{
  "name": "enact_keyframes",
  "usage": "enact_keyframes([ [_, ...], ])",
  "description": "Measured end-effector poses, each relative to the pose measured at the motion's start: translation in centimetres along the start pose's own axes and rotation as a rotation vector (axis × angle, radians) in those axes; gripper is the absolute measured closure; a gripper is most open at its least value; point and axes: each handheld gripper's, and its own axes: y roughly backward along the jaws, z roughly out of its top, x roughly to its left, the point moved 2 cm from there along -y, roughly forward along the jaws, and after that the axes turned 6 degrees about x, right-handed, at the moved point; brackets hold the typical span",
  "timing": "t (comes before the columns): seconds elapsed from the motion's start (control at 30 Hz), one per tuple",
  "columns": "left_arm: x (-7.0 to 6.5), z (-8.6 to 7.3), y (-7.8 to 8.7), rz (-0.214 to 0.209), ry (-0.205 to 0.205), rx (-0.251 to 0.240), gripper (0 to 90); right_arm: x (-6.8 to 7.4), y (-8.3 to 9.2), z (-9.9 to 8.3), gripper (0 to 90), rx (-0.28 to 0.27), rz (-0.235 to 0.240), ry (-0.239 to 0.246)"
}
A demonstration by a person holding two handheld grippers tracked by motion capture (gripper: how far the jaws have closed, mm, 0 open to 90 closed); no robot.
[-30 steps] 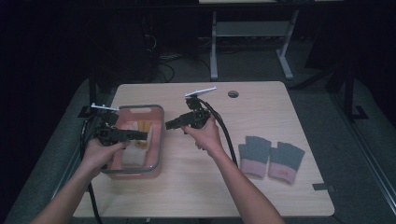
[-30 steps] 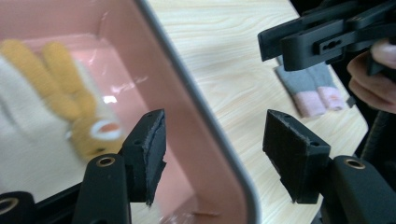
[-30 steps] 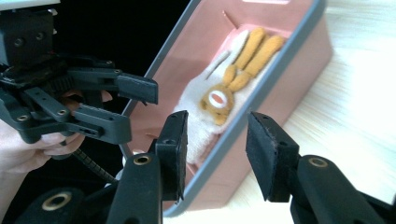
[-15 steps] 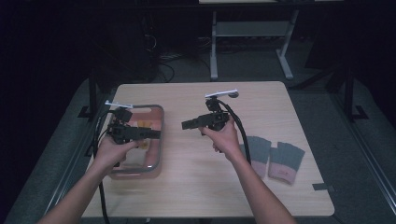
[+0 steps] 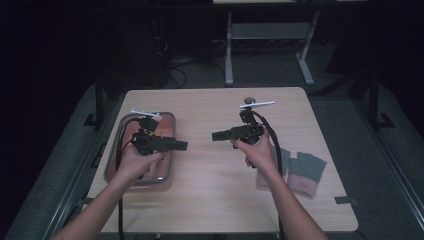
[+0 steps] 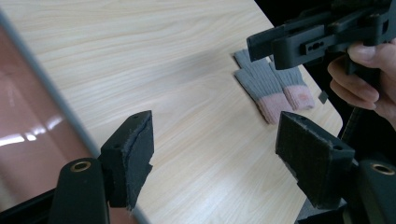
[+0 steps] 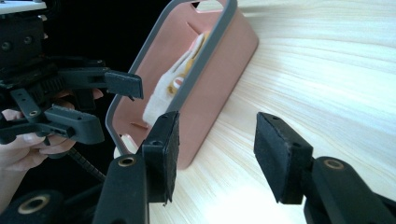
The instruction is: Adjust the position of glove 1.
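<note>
The pair of gloves (image 5: pixel 299 170) lies flat near the table's (image 5: pixel 210 200) right edge, toward its near right corner, cuffs toward the near edge so their long axis runs roughly front to back. The right gripper (image 5: pixel 220 135), jaws apart and empty, hovers above mid-table pointing left, just left of the gloves and clearly the nearer. The left gripper (image 5: pixel 181 145), likewise spread and empty, points right from over the pink tray (image 5: pixel 112 155) by the left edge.
</note>
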Motion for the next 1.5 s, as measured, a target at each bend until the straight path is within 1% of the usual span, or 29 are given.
enact_keyframes([
  [0.03, -0.2, 0.0, -0.2, -0.003, -0.009, 0.006, 27.2, -0.2, 0.3, -0.2, 49.2, 0.001, -0.004, -0.002],
  [0.1, -0.6, 0.1, -0.6, -0.005, -0.015, 0.006, 27.2, -0.5, 0.7, -0.6, 48.9, -0.002, -0.007, -0.001],
  [0.17, -1.0, 0.2, -1.1, 0.005, -0.042, 0.015, 27.2, -1.0, 1.4, -1.1, 48.6, -0.009, -0.016, -0.008],
  [0.23, -1.4, 0.1, -1.6, 0.006, -0.054, 0.023, 26.9, -1.2, 1.7, -1.3, 48.0, -0.012, -0.019, -0.011],
  [0.27, -1.6, 0.1, -1.9, 0.003, -0.058, 0.023, 26.5, -1.3, 1.9, -1.4, 47.8, -0.014, -0.020, -0.014],
  [0.3, -1.8, 0.1, -2.2, -0.001, -0.055, 0.019, 26.0, -1.8, 2.4, -1.8, 47.4, -0.012, -0.031, -0.020],
  [0.37, -2.2, 0.1, -2.5, -0.005, -0.061, 0.018, 26.0, -1.9, 2.5, -2.0, 47.3, -0.013, -0.031, -0.022],
  [0.43, -2.5, 0.1, -2.9, -0.007, -0.068, 0.019, 25.5, -2.3, 3.2, -2.5, 46.4, -0.019, -0.039, -0.025],
  [0.6, -3.3, 0.1, -4.0, -0.017, -0.081, 0.019, 25.5, -2.7, 4.1, -3.4, 46.0, -0.018, -0.047, -0.028],
  [0.67, -3.6, 0.1, -4.4, -0.019, -0.094, 0.023, 25.5, -2.8, 4.4, -3.7, 45.7, -0.016, -0.057, -0.028],
  [0.8, -4.3, 0.2, -5.1, -0.030, -0.101, 0.012, 25.2, -3.3, 5.1, -4.3, 45.4, -0.016, -0.070, -0.040],
  [0.83, -4.4, 0.2, -5.2, -0.031, -0.109, 0.012, 25.2, -3.5, 5.3, -4.5, 45.5, -0.014, -0.074, -0.036],
  [0.93, -4.8, 0.1, -5.7, -0.040, -0.115, 0.011, 25.1, -3.9, 5.9, -5.1, 45.4, -0.016, -0.084, -0.044],
  [1.0, -5.2, 0.1, -6.1, -0.043, -0.120, 0.010, 25.0, -4.1, 6.5, -5.5, 45.1, -0.015, -0.103, -0.045],
  [1.07, -5.6, 0.1, -6.6, -0.055, -0.125, 0.012, 25.0, -4.5, 6.9, -5.9, 45.0, -0.019, -0.112, -0.052],
  [1.13, -6.1, 0.0, -7.0, -0.058, -0.132, 0.012, 25.0, -4.8, 7.2, -6.3, 44.7, -0.016, -0.132, -0.054],
  [1.27, -6.8, -0.1, -7.7, -0.068, -0.149, 0.011, 25.0, -5.5, 7.7, -7.1, 44.2, -0.011, -0.159, -0.056],
  [1.33, -7.0, -0.2, -8.1, -0.080, -0.145, 0.008, 25.0, -5.8, 8.1, -7.5, 44.0, -0.009, -0.170, -0.058],
  [1.5, -7.4, -0.3, -9.0, -0.091, -0.147, 0.012, 25.0, -6.3, 9.0, -8.3, 44.0, -0.017, -0.197, -0.060],
])
